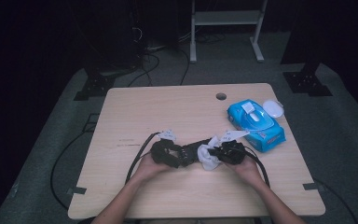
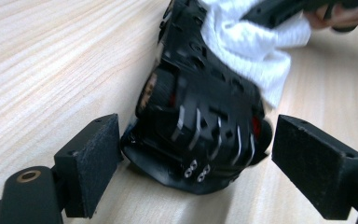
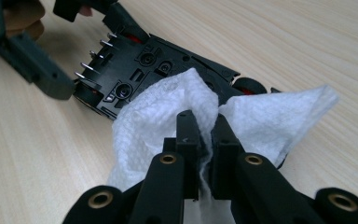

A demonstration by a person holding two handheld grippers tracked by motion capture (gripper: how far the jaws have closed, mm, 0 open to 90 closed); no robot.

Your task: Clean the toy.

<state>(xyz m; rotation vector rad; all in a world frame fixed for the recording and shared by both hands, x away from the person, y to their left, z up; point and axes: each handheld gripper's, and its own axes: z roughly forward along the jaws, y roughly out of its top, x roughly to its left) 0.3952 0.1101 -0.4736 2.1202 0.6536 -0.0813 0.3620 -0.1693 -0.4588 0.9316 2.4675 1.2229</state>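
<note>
Right gripper [image 3: 200,135] pinches a white wipe [image 3: 168,112] tight between its jaws, pressing it against the black toy car [image 3: 154,70] near table centre. At nine o'clock, the left gripper [image 2: 196,154] brackets the car's end, jaws wide, pads not touching. Toward two o'clock lies a blue wipes pack [image 1: 256,122].

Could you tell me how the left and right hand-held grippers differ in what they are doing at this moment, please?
The left hand-held gripper stands open, its pads apart on either side of the black toy car; the right hand-held gripper is shut on the white wipe, which lies against the car. Both are black, two-jawed and hand-held.
</note>
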